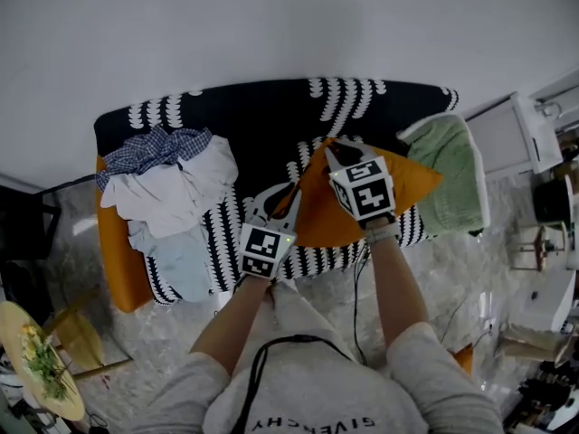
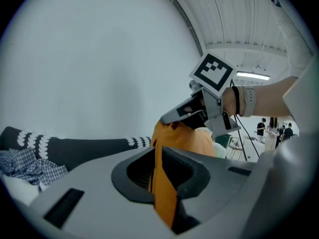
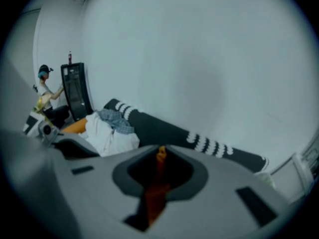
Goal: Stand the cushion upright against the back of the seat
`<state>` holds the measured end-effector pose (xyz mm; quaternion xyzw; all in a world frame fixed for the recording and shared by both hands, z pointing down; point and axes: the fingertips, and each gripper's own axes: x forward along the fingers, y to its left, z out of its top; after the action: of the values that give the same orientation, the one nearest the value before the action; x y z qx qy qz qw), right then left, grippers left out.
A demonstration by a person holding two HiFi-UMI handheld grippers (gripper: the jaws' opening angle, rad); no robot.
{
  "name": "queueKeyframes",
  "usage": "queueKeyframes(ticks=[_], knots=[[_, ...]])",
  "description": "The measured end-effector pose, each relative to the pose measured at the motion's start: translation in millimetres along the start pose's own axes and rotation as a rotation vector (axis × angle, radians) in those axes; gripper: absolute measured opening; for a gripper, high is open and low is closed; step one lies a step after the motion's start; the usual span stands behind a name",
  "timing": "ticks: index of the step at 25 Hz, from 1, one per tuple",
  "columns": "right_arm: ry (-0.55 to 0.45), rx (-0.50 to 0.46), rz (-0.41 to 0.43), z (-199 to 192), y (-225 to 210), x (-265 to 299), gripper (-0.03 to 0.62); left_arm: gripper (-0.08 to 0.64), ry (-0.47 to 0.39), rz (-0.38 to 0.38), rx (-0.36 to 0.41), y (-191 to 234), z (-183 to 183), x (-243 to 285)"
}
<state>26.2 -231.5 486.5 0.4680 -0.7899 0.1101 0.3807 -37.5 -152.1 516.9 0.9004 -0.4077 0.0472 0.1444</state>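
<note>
An orange cushion (image 1: 327,213) is held up over the middle of the sofa seat, between both grippers. My left gripper (image 1: 285,199) is shut on its left edge; in the left gripper view the orange fabric (image 2: 164,188) is pinched between the jaws. My right gripper (image 1: 333,152) is shut on the cushion's top corner, with a strip of orange cloth (image 3: 158,183) squeezed between its pads. From the left gripper view the right gripper (image 2: 187,118) shows clamped on the cushion's upper edge. The black, white-patterned seat back (image 1: 271,107) runs behind the cushion.
A heap of clothes (image 1: 172,188) covers the sofa's left half. A green cushion in a white cover (image 1: 448,174) lies at the right end, beside a white unit (image 1: 516,134). A plate on a small table (image 1: 41,360) stands at lower left. People are far off in both gripper views.
</note>
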Motion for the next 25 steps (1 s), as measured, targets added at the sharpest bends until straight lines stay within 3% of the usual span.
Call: queueKeyframes(ticks=[7, 14, 18, 25], knots=[[0.027, 0.005, -0.084, -12.0, -45.8, -2.2, 0.051, 0.049, 0.093, 0.047, -0.070, 26.8, -50.9, -20.8], [0.063, 0.007, -0.151, -33.0, -94.3, -5.1, 0.049, 0.049, 0.231, 0.060, -0.194, 25.3, -119.1, -25.9], [0.065, 0.033, -0.178, -51.9, -131.6, -13.0, 0.049, 0.049, 0.341, 0.118, -0.262, 25.7, -165.8, -27.7], [0.108, -0.002, -0.202, -89.6, -201.4, -25.6, 0.048, 0.060, 0.499, 0.269, -0.288, 18.2, -218.3, -7.3]])
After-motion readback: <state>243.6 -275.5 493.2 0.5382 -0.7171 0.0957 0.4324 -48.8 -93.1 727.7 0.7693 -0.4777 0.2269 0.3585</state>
